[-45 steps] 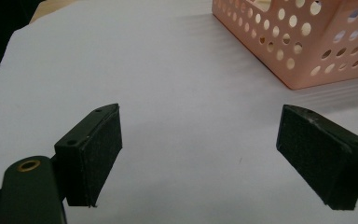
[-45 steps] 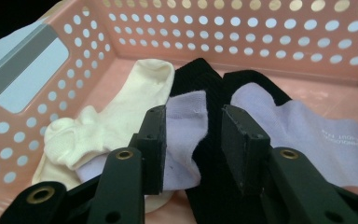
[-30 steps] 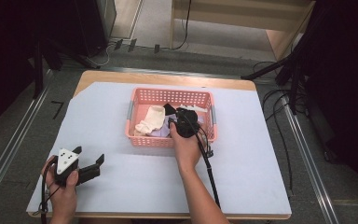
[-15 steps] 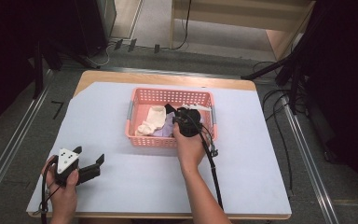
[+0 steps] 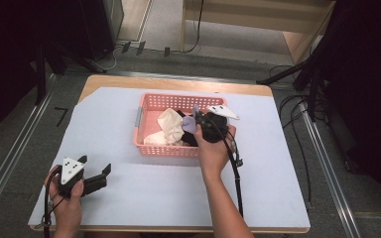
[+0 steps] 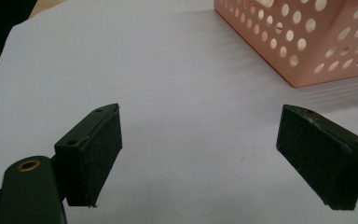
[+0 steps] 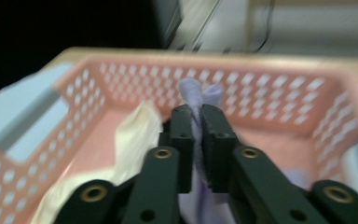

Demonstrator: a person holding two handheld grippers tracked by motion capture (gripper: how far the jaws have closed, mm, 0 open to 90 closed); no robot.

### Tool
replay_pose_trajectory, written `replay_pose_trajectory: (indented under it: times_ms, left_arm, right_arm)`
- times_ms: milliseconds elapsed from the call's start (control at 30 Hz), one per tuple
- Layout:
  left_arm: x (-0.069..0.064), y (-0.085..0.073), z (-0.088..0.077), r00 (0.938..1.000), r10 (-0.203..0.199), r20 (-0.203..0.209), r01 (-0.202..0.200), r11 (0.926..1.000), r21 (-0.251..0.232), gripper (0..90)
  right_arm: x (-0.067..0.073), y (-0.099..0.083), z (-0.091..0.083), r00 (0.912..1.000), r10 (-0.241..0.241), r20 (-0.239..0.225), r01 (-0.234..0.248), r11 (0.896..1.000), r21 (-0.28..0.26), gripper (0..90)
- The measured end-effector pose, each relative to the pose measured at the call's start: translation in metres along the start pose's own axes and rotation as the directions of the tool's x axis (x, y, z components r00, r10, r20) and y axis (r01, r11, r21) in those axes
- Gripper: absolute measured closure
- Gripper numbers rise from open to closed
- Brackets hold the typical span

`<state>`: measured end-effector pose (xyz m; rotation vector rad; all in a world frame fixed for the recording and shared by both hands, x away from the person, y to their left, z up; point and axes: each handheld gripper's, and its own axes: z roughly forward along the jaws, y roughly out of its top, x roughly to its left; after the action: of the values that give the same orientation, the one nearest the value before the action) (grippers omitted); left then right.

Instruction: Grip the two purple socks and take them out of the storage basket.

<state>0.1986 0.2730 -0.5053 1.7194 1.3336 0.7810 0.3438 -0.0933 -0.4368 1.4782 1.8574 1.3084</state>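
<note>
Right gripper (image 7: 196, 121) over the basket (image 5: 149, 101), jaws pinching a lilac cloth (image 7: 196, 95); left gripper (image 6: 200, 154) rests near the table's front-left corner, jaws spread.

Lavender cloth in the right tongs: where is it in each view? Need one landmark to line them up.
High view: the lavender cloth sits centre frame, over the pink basket, at the tip of the right tongs.
Right gripper view: the cloth is pinched between the jaws, centre frame, rising above them.
Left gripper view: I cannot find the cloth here.
Shared landmark: the pink basket, at top right in the left gripper view.
</note>
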Motion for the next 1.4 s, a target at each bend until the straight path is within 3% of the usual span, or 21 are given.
replay_pose_trajectory:
  times_ms: [100,167,200,267,300,333,367,433,533,600,700,800,900,967,1067,1133,1233,1400]
  left_arm:
    - [0.000,0.000,0.000,1.0000,0.000,-0.001,0.000,1.0000,-0.001,14.8]
    - [0.000,0.000,0.000,1.0000,0.000,0.000,0.000,1.0000,0.000,14.8]
    - [0.000,0.000,0.000,1.0000,0.000,0.000,0.000,1.0000,0.000,14.8]
    - [0.000,0.000,0.000,1.0000,-0.002,-0.002,0.002,1.0000,-0.002,14.8]
    - [0.000,0.000,0.000,1.0000,-0.001,0.000,0.001,1.0000,-0.002,14.9]
    - [0.000,0.000,0.000,1.0000,-0.002,0.001,0.002,1.0000,-0.003,14.8]
    - [0.000,0.000,0.000,1.0000,-0.003,0.002,0.003,1.0000,-0.003,14.8]
    - [0.000,0.000,0.000,1.0000,-0.003,-0.003,0.003,1.0000,-0.001,14.8]
    - [0.000,0.000,0.000,1.0000,-0.001,-0.001,0.001,1.0000,0.003,14.8]
    - [0.000,0.000,0.000,1.0000,0.001,-0.002,-0.001,1.0000,0.003,14.8]
    - [0.000,0.000,0.000,1.0000,0.001,-0.003,-0.001,1.0000,0.003,14.8]
    - [0.000,0.000,0.000,1.0000,0.000,-0.004,0.000,1.0000,0.003,14.8]
    - [0.000,0.000,0.000,1.0000,-0.002,-0.003,0.002,1.0000,0.003,14.8]
    - [0.000,0.000,0.000,1.0000,-0.004,-0.003,0.004,1.0000,0.000,14.8]
    - [0.000,0.000,0.001,1.0000,-0.006,-0.001,0.006,1.0000,0.001,14.8]
    - [0.000,0.000,0.001,1.0000,-0.005,-0.002,0.005,1.0000,0.003,14.8]
    - [0.000,0.000,0.001,1.0000,-0.007,-0.001,0.007,1.0000,0.000,14.8]
    - [0.000,0.000,0.000,1.0000,-0.001,-0.005,0.001,1.0000,0.007,14.8]
  right_arm:
    - [0.000,-0.010,0.013,0.9988,0.022,-0.044,-0.017,0.995,0.100,69.0]
    - [0.004,-0.014,0.019,0.9999,-0.010,0.010,0.008,0.990,0.139,57.7]
    - [0.004,-0.014,0.019,0.9999,-0.010,0.010,0.008,0.990,0.139,57.7]
    - [0.004,-0.012,0.018,0.9982,-0.019,0.057,0.012,0.992,0.122,54.3]
    - [0.002,-0.011,0.018,0.9975,-0.016,0.069,0.006,0.992,0.130,53.5]
    - [-0.002,-0.011,0.020,0.9966,-0.007,0.082,-0.007,0.985,0.172,52.3]
    - [-0.002,-0.011,0.020,0.9966,-0.007,0.082,-0.007,0.985,0.172,52.3]
    - [-0.005,-0.013,0.022,0.9970,-0.008,0.076,-0.010,0.972,0.235,54.7]
    - [-0.007,-0.016,0.023,0.9982,0.027,0.054,-0.042,0.953,0.301,54.3]
    - [-0.008,-0.017,0.023,0.9970,0.051,0.058,-0.065,0.958,0.280,53.1]
    - [-0.008,-0.018,0.027,0.9963,0.052,0.069,-0.070,0.955,0.287,53.3]
    - [-0.012,-0.018,0.031,0.9939,0.080,0.075,-0.100,0.946,0.308,60.4]
    - [-0.016,-0.021,0.034,0.9938,0.090,0.065,-0.107,0.938,0.329,77.5]
    - [-0.016,-0.023,0.032,0.9934,0.096,0.062,-0.110,0.950,0.293,84.8]
    - [-0.015,-0.022,0.024,0.9932,0.108,0.043,-0.115,0.963,0.243,85.6]
    - [-0.015,-0.022,0.016,0.9953,0.088,0.039,-0.095,0.971,0.218,85.7]
    - [-0.017,-0.023,0.010,0.9955,0.087,0.039,-0.092,0.977,0.190,85.7]
    - [-0.023,-0.023,-0.008,0.9975,0.071,-0.002,-0.071,0.996,0.054,85.7]
